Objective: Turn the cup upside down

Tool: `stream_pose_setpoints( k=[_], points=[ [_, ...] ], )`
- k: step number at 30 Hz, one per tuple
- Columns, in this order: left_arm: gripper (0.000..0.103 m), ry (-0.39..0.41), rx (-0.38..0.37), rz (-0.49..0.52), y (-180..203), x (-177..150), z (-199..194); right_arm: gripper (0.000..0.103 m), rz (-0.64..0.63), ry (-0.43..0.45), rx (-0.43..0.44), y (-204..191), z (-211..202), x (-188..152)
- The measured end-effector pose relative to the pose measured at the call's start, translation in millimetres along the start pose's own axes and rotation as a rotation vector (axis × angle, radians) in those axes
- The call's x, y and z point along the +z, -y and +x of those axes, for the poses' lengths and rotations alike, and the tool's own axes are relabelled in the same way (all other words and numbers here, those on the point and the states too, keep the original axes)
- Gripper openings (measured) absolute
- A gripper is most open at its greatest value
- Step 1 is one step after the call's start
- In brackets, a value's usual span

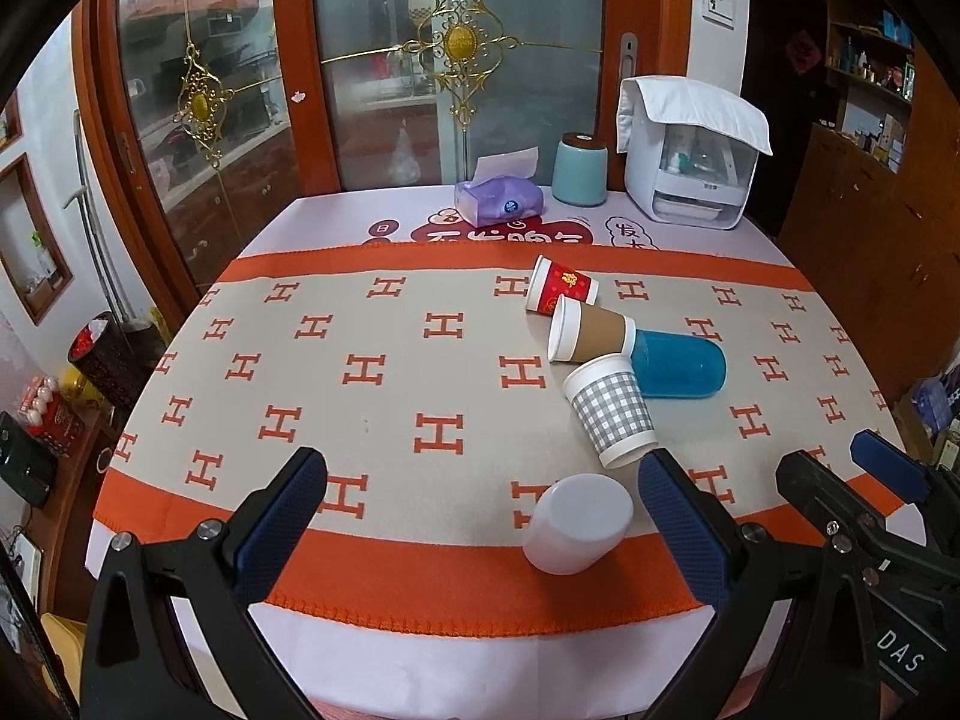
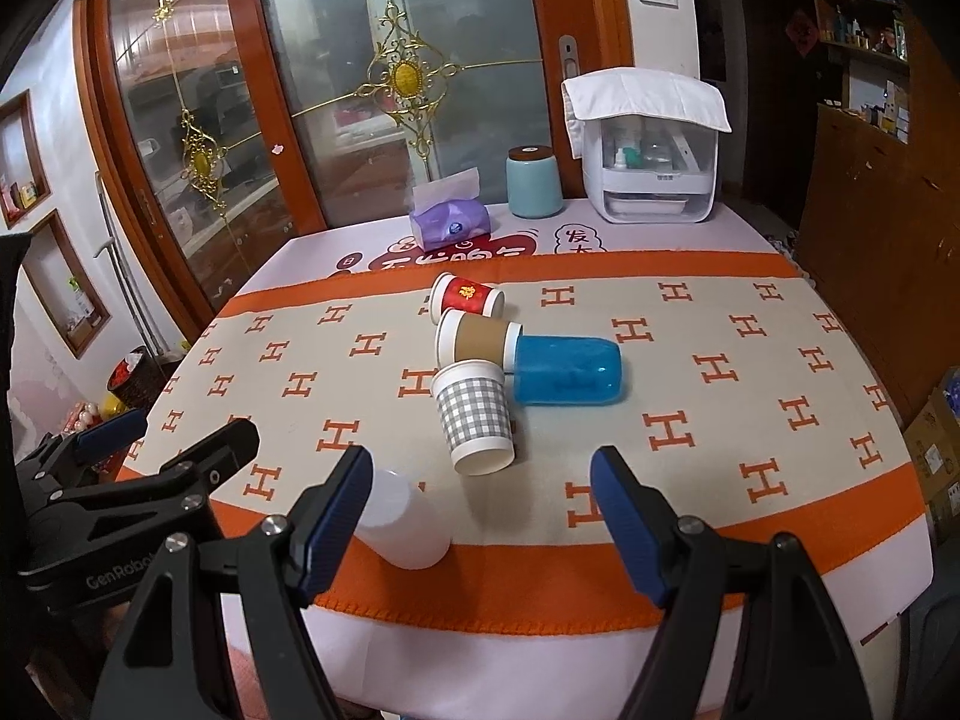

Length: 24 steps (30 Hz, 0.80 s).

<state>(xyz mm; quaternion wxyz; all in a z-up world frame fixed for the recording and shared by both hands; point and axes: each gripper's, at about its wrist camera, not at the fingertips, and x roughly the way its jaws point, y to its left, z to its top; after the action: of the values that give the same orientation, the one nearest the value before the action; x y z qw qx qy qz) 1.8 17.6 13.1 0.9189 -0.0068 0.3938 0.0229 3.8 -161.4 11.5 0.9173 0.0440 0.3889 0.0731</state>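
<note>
While hidden rightward, white cup (image 1: 577, 523) base shows

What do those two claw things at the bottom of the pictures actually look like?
Both are black, angular two-finger clamps with silver screw heads. The left gripper and the right gripper each carry dark blue, finely textured pads on the inner fingertips. White lettering marks the bodies: "GenRobot"-like text on one, "DAS" on the other. No cables or sleeves show.

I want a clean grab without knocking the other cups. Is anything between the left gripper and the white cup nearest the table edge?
Nothing visible. The white cup lies just ahead of the open left gripper; the checked cup lies beyond it.
</note>
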Motion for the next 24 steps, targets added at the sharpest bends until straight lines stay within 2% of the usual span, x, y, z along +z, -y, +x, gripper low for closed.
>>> stream_pose_setpoints(
  k=[24],
  points=[
    [0.102,-0.024,0.014,-0.013,-1.4,-2.9,7.4,0.076,-0.009,0.004,-0.026,0.6,5.4,-3.5]
  ],
)
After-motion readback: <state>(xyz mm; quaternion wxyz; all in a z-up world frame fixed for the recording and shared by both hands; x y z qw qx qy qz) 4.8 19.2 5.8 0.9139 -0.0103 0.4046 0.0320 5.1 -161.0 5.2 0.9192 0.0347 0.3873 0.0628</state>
